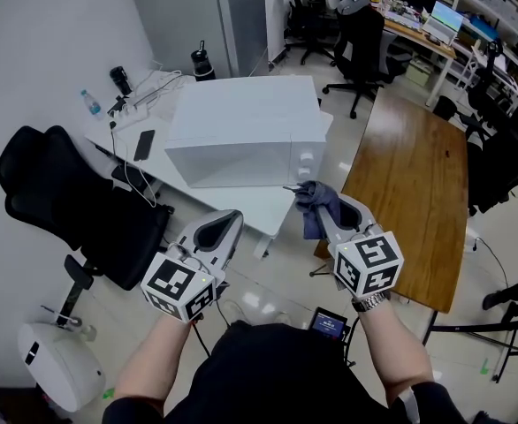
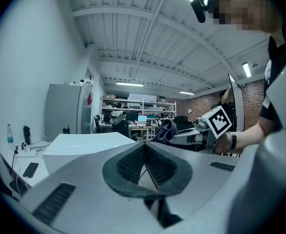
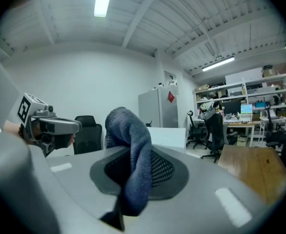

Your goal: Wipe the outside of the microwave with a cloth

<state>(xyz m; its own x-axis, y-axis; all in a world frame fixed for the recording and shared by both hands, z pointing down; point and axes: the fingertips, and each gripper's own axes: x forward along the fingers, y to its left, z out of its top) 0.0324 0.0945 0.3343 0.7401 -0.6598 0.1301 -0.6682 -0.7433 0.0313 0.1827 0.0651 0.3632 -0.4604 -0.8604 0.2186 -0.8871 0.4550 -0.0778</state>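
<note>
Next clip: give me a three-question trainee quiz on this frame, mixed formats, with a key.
1. True or false: the right tool grips the cloth.
2. The microwave stands on: A) the white desk, B) the wooden table, C) the floor.
3. Fill in: between the left tool's shut jaws there is ____.
Key: 1 true; 2 A; 3 nothing.
</note>
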